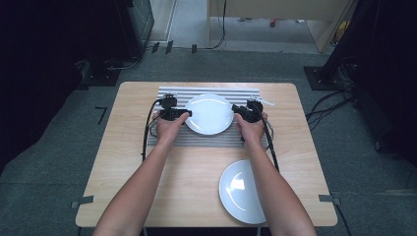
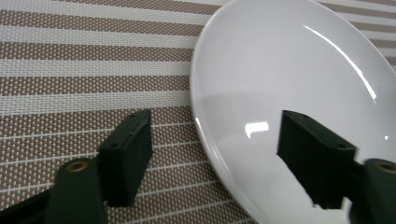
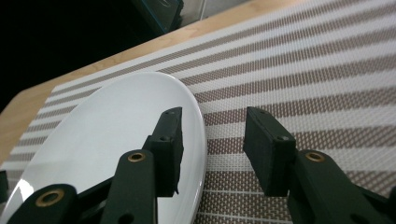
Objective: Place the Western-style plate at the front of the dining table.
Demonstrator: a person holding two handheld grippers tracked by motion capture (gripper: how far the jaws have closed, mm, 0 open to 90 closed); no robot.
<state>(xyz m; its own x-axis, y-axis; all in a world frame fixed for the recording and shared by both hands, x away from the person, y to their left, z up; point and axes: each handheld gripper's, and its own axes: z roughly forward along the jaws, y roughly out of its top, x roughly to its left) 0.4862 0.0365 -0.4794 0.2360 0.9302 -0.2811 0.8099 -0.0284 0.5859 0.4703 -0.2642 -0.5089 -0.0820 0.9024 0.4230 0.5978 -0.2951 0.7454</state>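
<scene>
We hold both grippers, left [image 1: 188,113] and right [image 1: 234,109], fingers released, straddling the plate's [image 1: 209,114] nine and three o'clock rims on the striped mat [image 1: 216,140].

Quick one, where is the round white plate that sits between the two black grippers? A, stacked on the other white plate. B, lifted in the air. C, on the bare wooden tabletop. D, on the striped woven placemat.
D: in the high view the round white plate lies flat on the striped woven placemat, apart from the second white plate nearer the person.
</scene>
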